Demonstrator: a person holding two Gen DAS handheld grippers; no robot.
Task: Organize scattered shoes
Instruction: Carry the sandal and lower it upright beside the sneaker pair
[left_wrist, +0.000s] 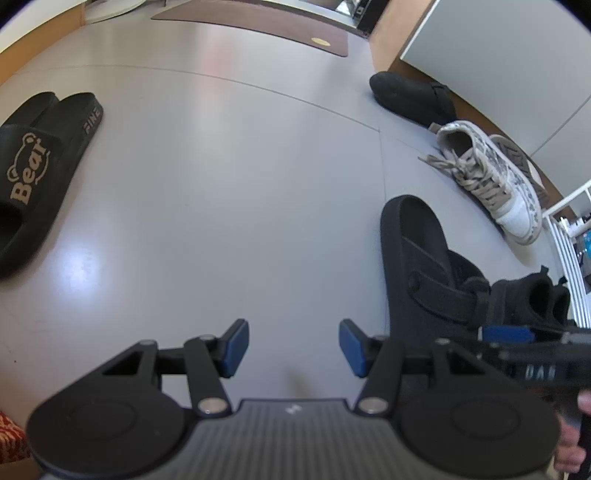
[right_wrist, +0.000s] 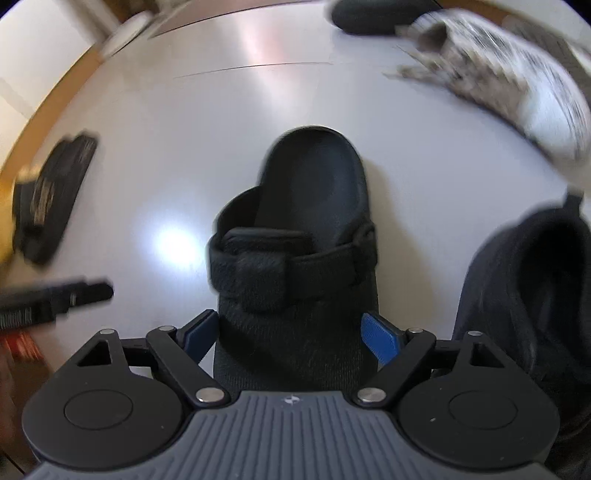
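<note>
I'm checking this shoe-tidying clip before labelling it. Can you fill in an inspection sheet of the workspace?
Surface: grey floor, glossy, with glare.
Job's things: black clog between the right gripper's fingers; its match by the wall; patterned sneaker on its side; two black slides side by side; dark sneaker beside the clog.
Clutter: nothing seen.
Grippers: left gripper open over bare floor; right gripper straddles the clog's front, and whether the pads press on it cannot be told.
Cables: nothing seen.
Surroundings: brown mat; white rack; grey panel.
</note>
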